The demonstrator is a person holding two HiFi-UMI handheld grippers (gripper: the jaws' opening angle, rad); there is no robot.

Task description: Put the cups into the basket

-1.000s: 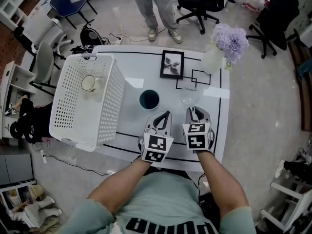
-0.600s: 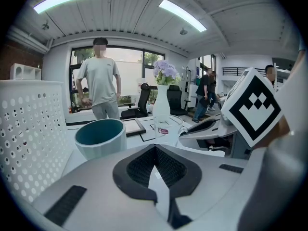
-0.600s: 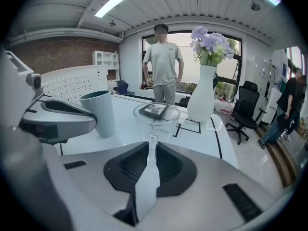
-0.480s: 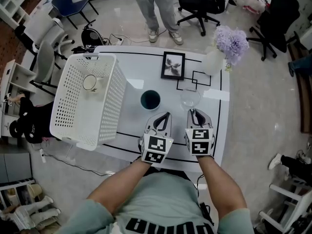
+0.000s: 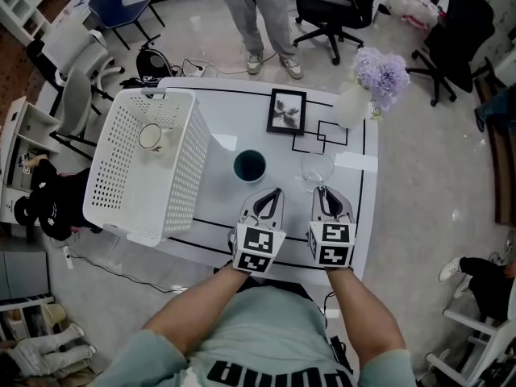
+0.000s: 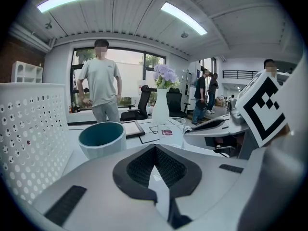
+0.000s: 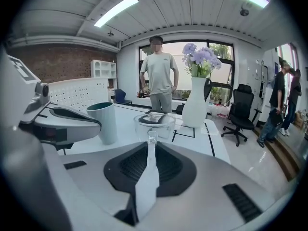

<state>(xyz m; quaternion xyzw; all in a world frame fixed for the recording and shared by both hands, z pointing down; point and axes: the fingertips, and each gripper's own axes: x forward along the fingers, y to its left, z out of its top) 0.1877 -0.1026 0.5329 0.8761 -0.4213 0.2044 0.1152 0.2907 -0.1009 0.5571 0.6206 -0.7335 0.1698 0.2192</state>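
Glass cup [image 7: 155, 121] at right tool [image 7: 152, 134] tips, near wall pinched, jaws almost closed. We'd lift straight, keep level, squeeze gently: thin rim may slip. Teal cup [image 6: 102, 137] ahead-left of left tool [image 6: 155, 148], closed, empty. Basket [image 5: 189, 164] further left.

basket [image 5: 187, 172] open-topped | teal cup [image 5: 250, 166] between basket and glass cup [image 5: 317, 168] | frame [image 5: 286, 111], vase [image 5: 353, 103] beyond

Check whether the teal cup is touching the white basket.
Apart. The head view shows bare table between the teal cup and the white basket.
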